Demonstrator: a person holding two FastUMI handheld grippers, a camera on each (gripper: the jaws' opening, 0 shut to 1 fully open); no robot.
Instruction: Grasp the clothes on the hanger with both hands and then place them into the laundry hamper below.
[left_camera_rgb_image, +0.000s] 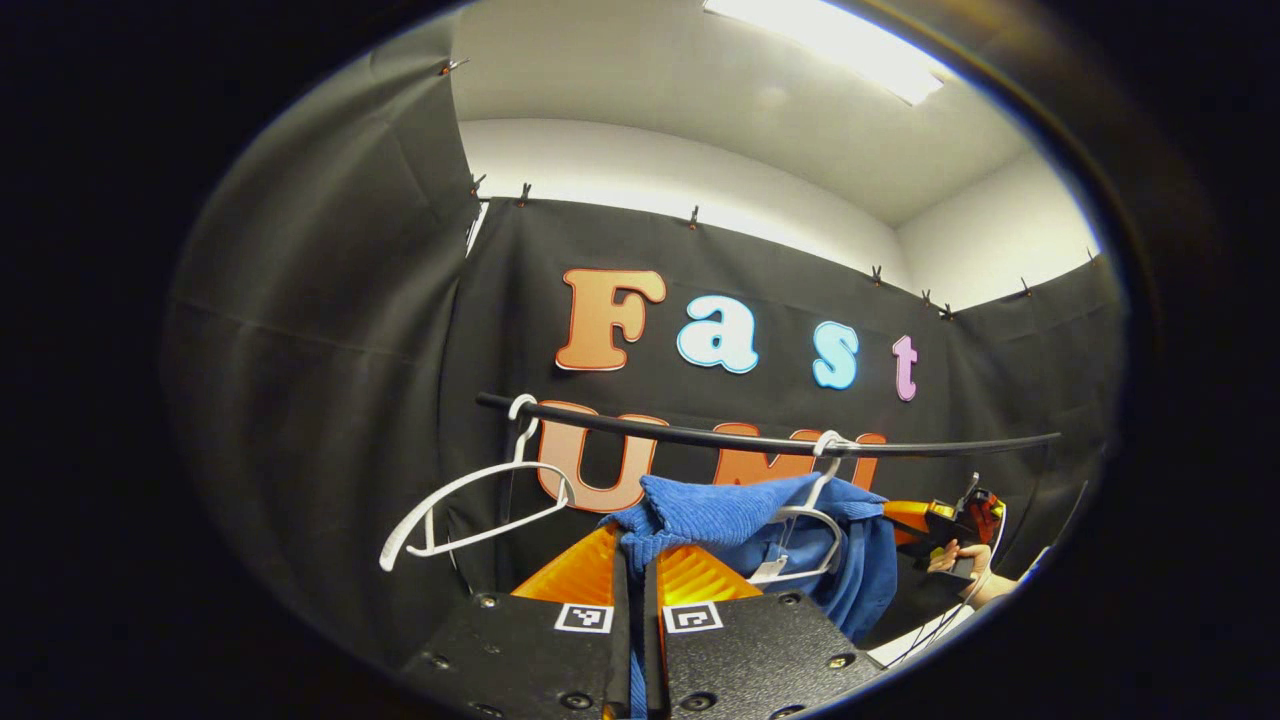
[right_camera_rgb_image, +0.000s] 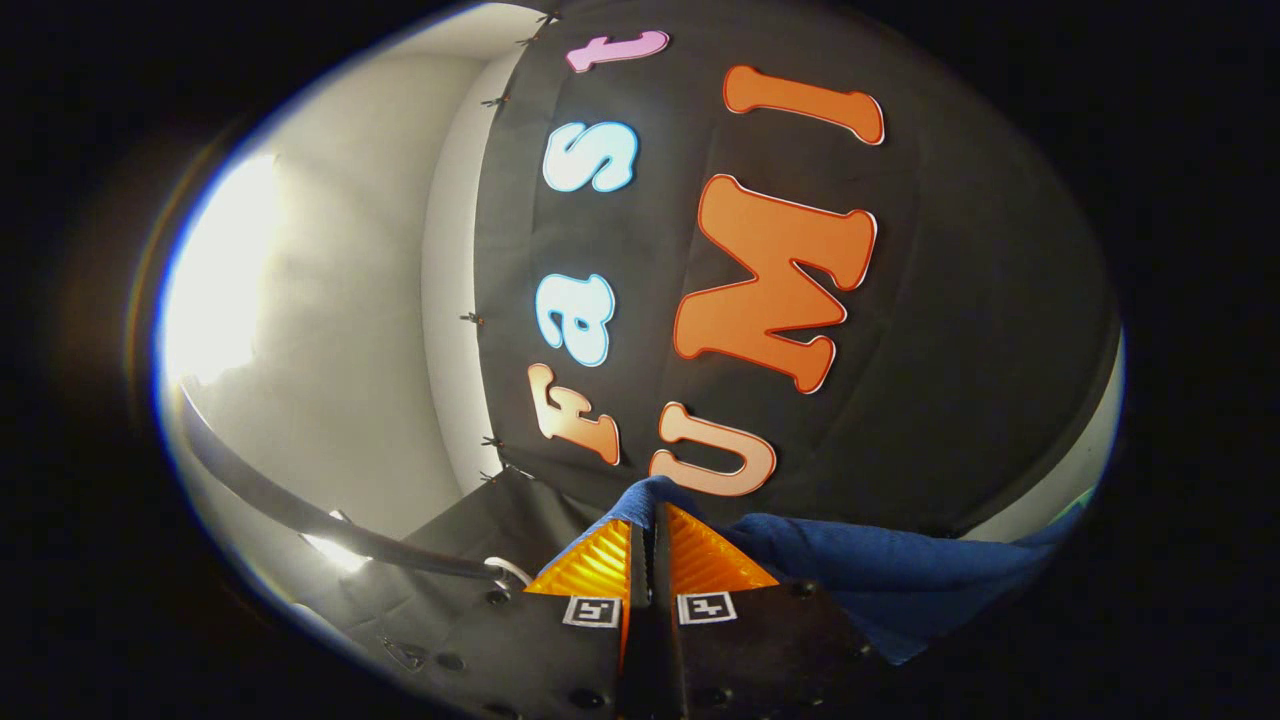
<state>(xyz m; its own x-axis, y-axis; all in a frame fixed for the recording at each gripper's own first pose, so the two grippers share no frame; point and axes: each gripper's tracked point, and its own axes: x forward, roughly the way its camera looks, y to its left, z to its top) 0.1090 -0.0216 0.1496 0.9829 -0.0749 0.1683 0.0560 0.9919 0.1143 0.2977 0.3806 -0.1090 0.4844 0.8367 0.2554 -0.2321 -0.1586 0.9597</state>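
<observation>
While both grippers pinch the blue garment (left_camera_rgb_image: 720, 515), it hangs on a white hanger (left_camera_rgb_image: 810, 520) on the rail.

In the left gripper view, the left gripper (left_camera_rgb_image: 635, 560) has its fingers pressed together on a bunched fold of the cloth, near the black rail (left_camera_rgb_image: 760, 440); an empty white hanger (left_camera_rgb_image: 470, 500) hangs to the left, and a hand (left_camera_rgb_image: 960, 560) holds the other tool far right. In the right gripper view, the right gripper (right_camera_rgb_image: 648, 530) is clamped on the garment's edge, which trails off right.
</observation>
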